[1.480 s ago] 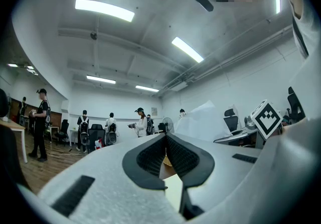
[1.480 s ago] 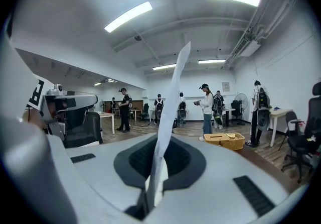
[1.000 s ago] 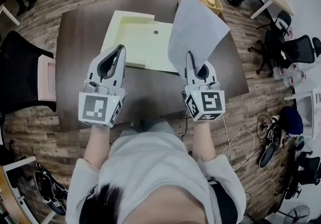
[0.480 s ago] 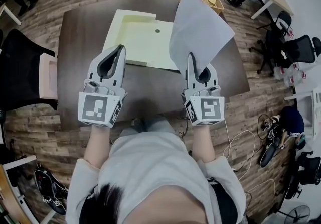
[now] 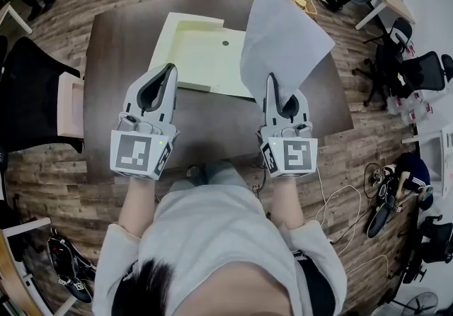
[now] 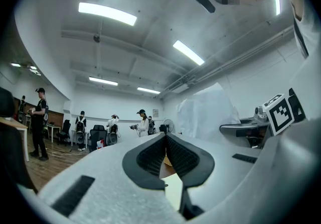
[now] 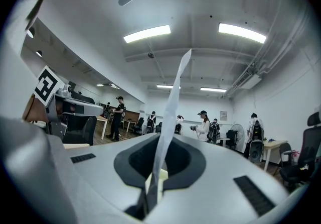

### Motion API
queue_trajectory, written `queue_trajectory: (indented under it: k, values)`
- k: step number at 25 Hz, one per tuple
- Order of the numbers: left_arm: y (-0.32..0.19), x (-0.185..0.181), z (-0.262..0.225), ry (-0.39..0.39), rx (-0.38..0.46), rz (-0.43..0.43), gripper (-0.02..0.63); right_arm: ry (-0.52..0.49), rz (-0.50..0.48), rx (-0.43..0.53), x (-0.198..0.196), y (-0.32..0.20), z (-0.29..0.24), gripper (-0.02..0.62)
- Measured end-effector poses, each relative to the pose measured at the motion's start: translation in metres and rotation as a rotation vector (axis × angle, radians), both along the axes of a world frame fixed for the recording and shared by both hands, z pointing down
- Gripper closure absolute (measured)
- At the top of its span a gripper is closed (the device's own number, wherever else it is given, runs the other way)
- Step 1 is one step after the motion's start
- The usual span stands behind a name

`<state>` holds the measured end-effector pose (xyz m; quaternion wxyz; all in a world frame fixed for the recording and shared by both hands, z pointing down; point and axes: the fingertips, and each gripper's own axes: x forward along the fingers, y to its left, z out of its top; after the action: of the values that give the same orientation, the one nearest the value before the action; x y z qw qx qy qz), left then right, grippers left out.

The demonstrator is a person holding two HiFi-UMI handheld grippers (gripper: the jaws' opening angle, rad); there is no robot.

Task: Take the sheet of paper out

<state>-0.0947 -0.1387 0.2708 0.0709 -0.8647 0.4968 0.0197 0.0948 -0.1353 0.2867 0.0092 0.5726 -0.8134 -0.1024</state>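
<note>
Dark brown table (image 5: 106,88) on a plank floor, office chairs standing round it.

Sheet of paper (image 5: 283,38): white, clear of the table, standing up and leaning away from the person over the table's far right part. Its lower corner is pinched in the right gripper (image 5: 273,88). The right gripper view shows the sheet edge-on, running up from between the jaws, which are pressed onto it.

Pale yellow folder (image 5: 202,52): lies open and flat on the table just left of the sheet. No part of the sheet touches it. It looks empty, with one small dark dot near its middle.

Left gripper (image 5: 168,70): held over the table's near left part, close to the folder's near edge. Its jaws are pressed together at the tips with nothing between them. Whether it touches the folder I cannot tell.

Judgement: the extraction step looks essentially done, with the sheet out of the folder and carried by one corner. What is left is to set it down. A single-corner hold lets paper droop and swing, so the next move calls for a firm pinch. The sheet should come low and flat over bare table right of the folder before release. The left gripper is free to steady the folder.
</note>
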Motion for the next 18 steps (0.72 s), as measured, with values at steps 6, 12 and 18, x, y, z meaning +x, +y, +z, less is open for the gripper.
queue_trajectory:
  k: [6,12,18]
  values:
    - [0.001,-0.004,-0.001,-0.002,0.005,0.000,0.598,-0.003,0.006,0.012,-0.004,0.001,-0.002,0.580]
    - [0.003,-0.007,-0.002,-0.001,0.008,-0.005,0.598,0.010,-0.004,0.026,-0.008,0.002,-0.005,0.580]
    - [0.005,-0.009,-0.004,0.002,0.007,-0.012,0.598,0.004,-0.008,0.029,-0.011,0.002,-0.009,0.580]
